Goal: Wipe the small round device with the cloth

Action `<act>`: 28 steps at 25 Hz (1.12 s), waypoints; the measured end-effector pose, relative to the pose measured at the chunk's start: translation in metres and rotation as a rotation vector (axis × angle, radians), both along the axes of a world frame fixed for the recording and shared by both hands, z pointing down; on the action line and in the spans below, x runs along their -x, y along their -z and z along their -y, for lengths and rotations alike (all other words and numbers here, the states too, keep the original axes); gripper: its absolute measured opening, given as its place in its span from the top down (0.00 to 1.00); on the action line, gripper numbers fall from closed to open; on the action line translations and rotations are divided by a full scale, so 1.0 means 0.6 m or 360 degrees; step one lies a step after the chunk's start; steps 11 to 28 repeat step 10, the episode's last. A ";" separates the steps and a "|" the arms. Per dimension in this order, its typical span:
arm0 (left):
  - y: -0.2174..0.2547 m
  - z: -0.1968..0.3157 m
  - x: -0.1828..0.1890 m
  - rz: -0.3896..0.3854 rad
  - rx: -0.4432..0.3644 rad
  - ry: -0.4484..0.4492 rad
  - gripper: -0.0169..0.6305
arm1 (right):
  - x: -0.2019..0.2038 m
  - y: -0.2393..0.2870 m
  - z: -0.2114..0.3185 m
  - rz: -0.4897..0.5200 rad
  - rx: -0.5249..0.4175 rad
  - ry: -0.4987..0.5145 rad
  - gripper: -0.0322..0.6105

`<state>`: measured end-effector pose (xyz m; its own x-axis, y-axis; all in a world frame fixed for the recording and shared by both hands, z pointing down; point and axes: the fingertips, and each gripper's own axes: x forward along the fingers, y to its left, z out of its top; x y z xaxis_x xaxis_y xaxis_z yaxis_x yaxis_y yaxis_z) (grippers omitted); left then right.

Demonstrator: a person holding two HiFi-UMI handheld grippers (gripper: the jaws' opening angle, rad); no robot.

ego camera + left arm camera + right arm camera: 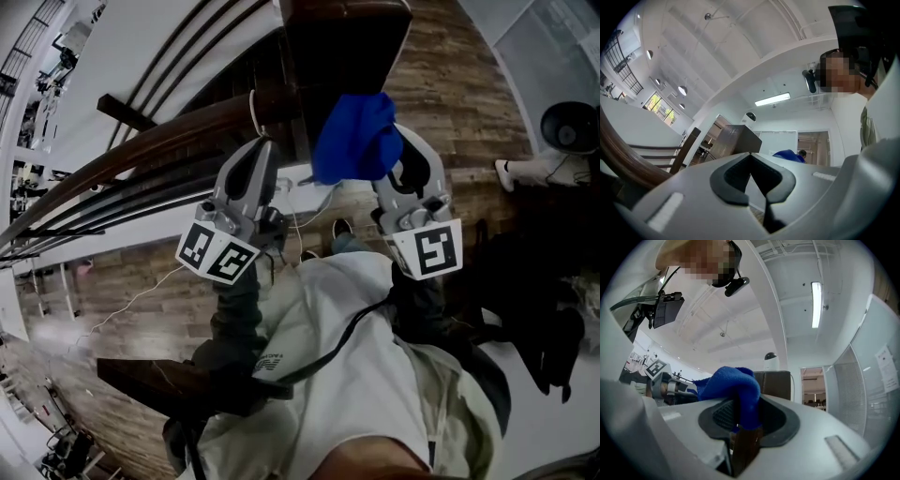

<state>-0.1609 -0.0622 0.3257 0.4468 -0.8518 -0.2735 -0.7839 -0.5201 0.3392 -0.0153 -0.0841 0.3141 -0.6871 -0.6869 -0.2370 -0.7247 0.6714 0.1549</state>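
My right gripper is raised in front of me, shut on a blue cloth that bunches up over its tips. The right gripper view shows the same cloth pinched between the dark pads. To its left, my left gripper is held at about the same height with its jaws together and nothing between them. A small round white device with a black dome stands on top of a dark wooden cabinet. That device also appears in the left gripper view, beyond the tips.
The dark cabinet stands straight ahead of both grippers. A curved wooden handrail with dark rails sweeps off to the left. A fan and a glass partition are at the right. A white cable trails over the wood floor.
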 end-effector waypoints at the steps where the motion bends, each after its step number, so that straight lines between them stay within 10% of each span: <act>1: -0.002 0.005 0.000 0.0000 0.0002 -0.0008 0.97 | -0.001 -0.004 0.001 -0.0017 0.0008 -0.0008 0.77; 28: 0.020 -0.004 -0.003 -0.0001 0.0003 0.0022 0.97 | -0.009 0.020 -0.006 -0.0037 0.0022 0.0018 0.77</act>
